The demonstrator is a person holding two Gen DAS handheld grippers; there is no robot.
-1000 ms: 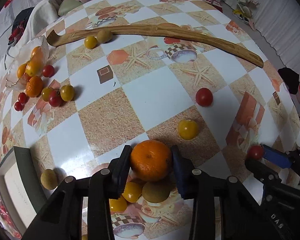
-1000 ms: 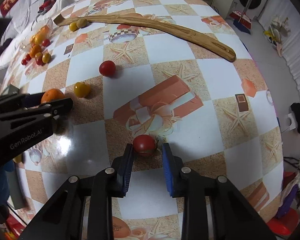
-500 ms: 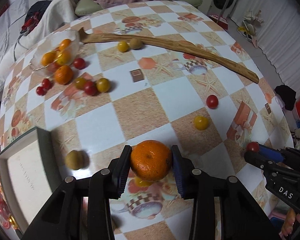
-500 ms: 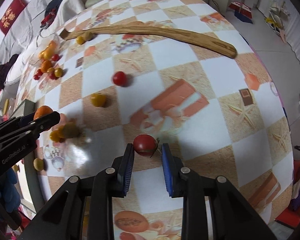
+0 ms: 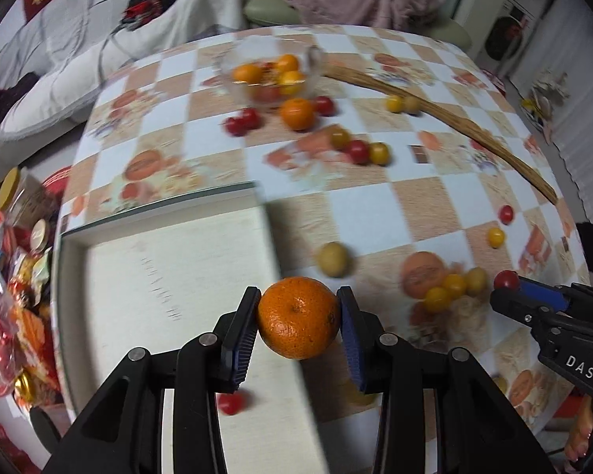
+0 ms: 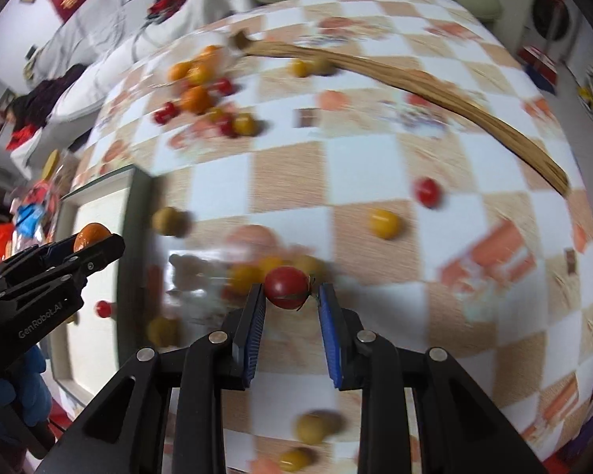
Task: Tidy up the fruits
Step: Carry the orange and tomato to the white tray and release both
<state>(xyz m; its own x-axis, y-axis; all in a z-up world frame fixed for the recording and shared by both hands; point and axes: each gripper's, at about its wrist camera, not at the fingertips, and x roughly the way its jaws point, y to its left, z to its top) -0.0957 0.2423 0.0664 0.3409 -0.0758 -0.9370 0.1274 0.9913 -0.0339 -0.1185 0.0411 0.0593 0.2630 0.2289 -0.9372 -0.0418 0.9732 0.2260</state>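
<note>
The left gripper [image 5: 299, 318] is clamping an orange [image 5: 299, 317] between narrow jaws, hanging over the right edge of a pale tray [image 5: 138, 276]. The right gripper [image 6: 290, 288] is pinching a red tomato [image 6: 287, 287] in jaws set narrower, above the checkered table [image 6: 375, 158]. Only the left wrist view is showing the glass bowl [image 5: 269, 71] of fruit clearly, at the table's far side; only the right wrist view is showing a blue glove [image 6: 4, 399] under the left gripper.
</note>
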